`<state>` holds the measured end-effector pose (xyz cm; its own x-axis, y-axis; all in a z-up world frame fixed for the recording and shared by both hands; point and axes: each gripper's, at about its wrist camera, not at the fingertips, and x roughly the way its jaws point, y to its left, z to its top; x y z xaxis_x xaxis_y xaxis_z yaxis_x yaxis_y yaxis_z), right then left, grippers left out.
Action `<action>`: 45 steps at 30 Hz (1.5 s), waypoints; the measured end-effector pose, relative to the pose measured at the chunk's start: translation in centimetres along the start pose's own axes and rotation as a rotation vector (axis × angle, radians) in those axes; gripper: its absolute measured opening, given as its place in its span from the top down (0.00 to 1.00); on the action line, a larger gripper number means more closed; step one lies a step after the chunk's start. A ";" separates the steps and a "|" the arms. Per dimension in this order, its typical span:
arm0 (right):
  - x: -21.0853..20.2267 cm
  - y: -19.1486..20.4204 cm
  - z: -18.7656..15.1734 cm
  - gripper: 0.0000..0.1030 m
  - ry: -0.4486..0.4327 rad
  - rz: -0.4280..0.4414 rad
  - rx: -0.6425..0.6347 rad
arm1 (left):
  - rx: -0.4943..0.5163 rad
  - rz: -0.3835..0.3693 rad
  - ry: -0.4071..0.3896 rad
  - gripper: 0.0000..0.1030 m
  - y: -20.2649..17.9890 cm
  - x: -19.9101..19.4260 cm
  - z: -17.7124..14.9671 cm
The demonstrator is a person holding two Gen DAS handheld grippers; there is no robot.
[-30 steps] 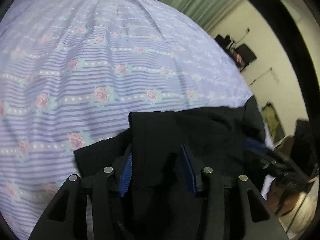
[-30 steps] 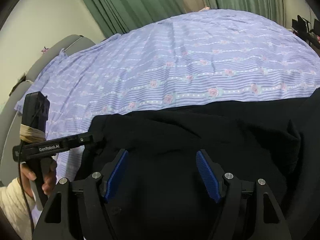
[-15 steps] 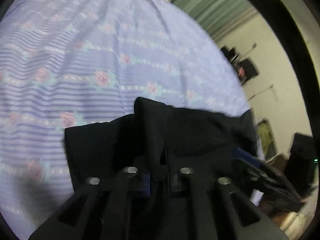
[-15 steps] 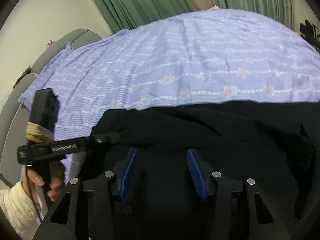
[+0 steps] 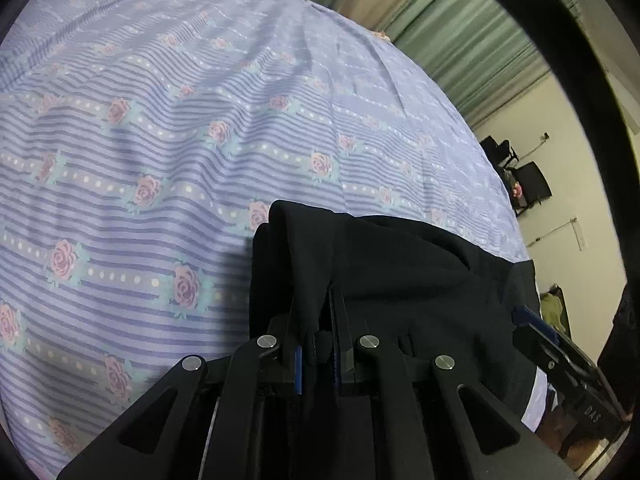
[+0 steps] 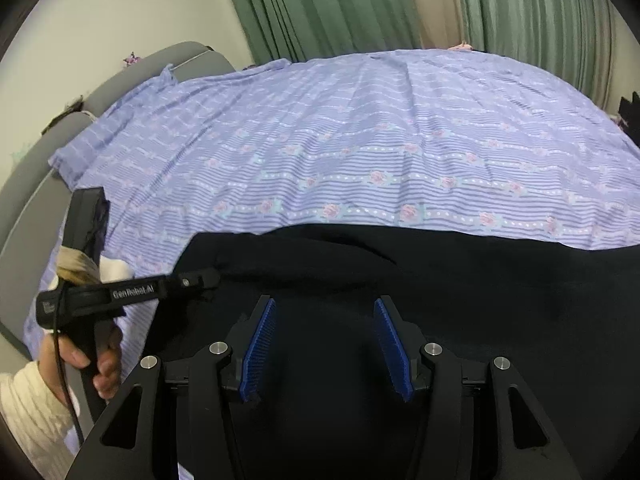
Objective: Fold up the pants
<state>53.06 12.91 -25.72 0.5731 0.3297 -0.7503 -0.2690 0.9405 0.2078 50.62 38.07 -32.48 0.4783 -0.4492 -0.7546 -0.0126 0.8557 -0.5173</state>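
Note:
Black pants (image 5: 400,264) lie along the near edge of a bed covered by a lilac striped sheet with roses (image 5: 160,140). My left gripper (image 5: 314,300) is shut on a raised fold at the pants' left end, and the cloth stands up in a ridge between its jaws. In the right wrist view the same gripper (image 6: 208,278) pinches the pants' left corner, held by a hand (image 6: 80,356) in a cream sleeve. My right gripper (image 6: 324,308) hovers over the pants (image 6: 440,280), jaws half apart, blue pads (image 6: 262,344) bare.
The sheet (image 6: 360,140) stretches far beyond the pants. A grey padded headboard (image 6: 36,184) curves along the left. Green curtains (image 6: 340,8) hang behind the bed. Dark chairs (image 5: 528,184) stand by the wall at the right.
My left jaws closed onto the pants' fold and carried it sideways, with the wrist rolling. My right jaws narrowed over the cloth and shifted slightly.

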 end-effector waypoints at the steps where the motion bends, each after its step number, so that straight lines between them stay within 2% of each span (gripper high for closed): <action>1: -0.2 -0.2 -0.1 0.48 0.001 -0.008 0.001 | -0.001 0.007 -0.010 0.89 0.0 0.1 -0.1; 5: -1.3 -1.5 -0.7 0.48 -0.003 -0.049 0.036 | -0.060 0.061 -0.074 0.89 0.2 -0.8 -0.1; 7: -2.1 -2.1 -0.9 0.48 -0.011 -0.064 0.052 | -0.031 0.072 -0.125 0.89 -0.4 -1.7 0.1; 8: -2.4 -2.3 -1.0 0.48 -0.018 -0.067 0.054 | -0.005 0.074 -0.110 0.89 -0.8 -1.4 0.3; 10: -2.9 -2.7 -1.2 0.48 -0.025 -0.079 0.060 | 0.020 0.091 -0.019 0.88 -1.2 0.1 0.4; 14: -4.1 -3.1 -1.8 0.48 -0.034 -0.101 0.075 | 0.086 0.078 0.011 0.86 -2.7 0.3 0.4; 16: -5.0 -3.3 -2.3 0.48 -0.031 -0.133 0.062 | 0.086 0.116 0.038 0.70 -2.8 0.8 0.5; 17: -5.3 -3.3 -2.5 0.48 -0.027 -0.146 0.054 | 0.097 0.147 0.054 0.58 -3.0 1.1 0.6; 18: -5.7 -3.3 -2.8 0.48 -0.020 -0.174 0.034 | 0.128 0.194 0.053 0.54 -3.7 0.9 0.5; 19: -6.2 -3.1 -3.1 0.47 -0.012 -0.201 0.009 | 0.171 0.237 0.037 0.52 -4.9 0.5 0.4; 21: -7.6 -2.9 -4.1 0.45 -0.021 -0.209 -0.051 | 0.269 0.308 -0.029 0.28 -7.3 -1.6 -0.6; 22: -8.2 -2.9 -4.4 0.41 -0.027 -0.210 -0.066 | 0.307 0.323 -0.071 0.26 -8.2 -2.9 -1.2; 24: -10.0 -3.2 -5.8 0.34 -0.041 -0.205 -0.086 | 0.354 0.305 -0.124 0.19 -10.4 -5.7 -3.5; 28: -13.0 -5.1 -8.9 0.33 -0.027 -0.139 -0.040 | 0.303 0.265 -0.119 0.19 -12.2 -8.1 -8.9; 33: -14.5 -8.2 -13.5 0.33 0.087 -0.079 0.025 | 0.143 0.274 -0.093 0.19 -11.6 -7.9 -16.1; 36: -13.5 -9.4 -15.4 0.33 0.145 -0.067 0.030 | 0.060 0.303 -0.084 0.19 -10.3 -6.7 -17.1; 39: -11.7 -9.7 -16.3 0.33 0.157 -0.046 0.036 | -0.009 0.326 -0.111 0.19 -8.9 -5.5 -16.8; 43: -9.5 -9.2 -16.8 0.36 0.143 -0.048 0.024 | -0.161 0.290 -0.129 0.19 -6.3 -3.7 -15.6; 45: -9.0 -8.9 -16.9 0.42 0.145 -0.054 0.020 | -0.240 0.282 -0.148 0.19 -5.4 -3.0 -15.4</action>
<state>37.18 0.12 -31.44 0.4678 0.2645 -0.8433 -0.2247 0.9584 0.1760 35.76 30.85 -33.66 0.5478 -0.1485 -0.8233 -0.3578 0.8480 -0.3910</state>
